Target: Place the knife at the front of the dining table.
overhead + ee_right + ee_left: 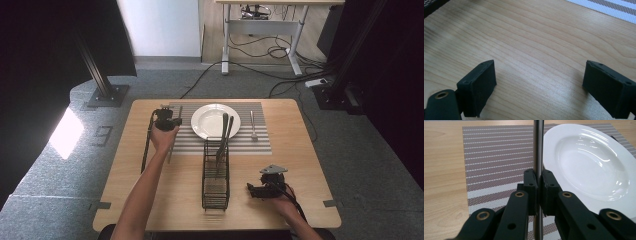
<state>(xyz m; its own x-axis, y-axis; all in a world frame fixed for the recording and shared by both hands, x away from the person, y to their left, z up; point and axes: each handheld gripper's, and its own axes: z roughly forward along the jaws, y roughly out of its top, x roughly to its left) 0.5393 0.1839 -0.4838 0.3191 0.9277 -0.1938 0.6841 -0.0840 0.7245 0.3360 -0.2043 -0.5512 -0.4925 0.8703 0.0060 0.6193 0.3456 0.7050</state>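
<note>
My left gripper (174,120) is shut on the thin handle of a metal utensil (175,137) over the left part of the striped placemat (260,140). In the left gripper view its pads (530,181) clamp the utensil (538,152) just left of the white plate (594,167). The plate (210,120) sits mid-placemat, and a fork (253,125) lies to its right. Over bare wood at the front right, my right gripper (253,190) is open and holds nothing; in the right gripper view, the right gripper (539,77) has its jaws wide apart.
A black wire caddy (216,185) stands in the middle of the table with two utensils (224,135) leaning out toward the plate. A dark cable (146,145) trails along the table's left side. A placemat corner (616,6) lies ahead of the right gripper.
</note>
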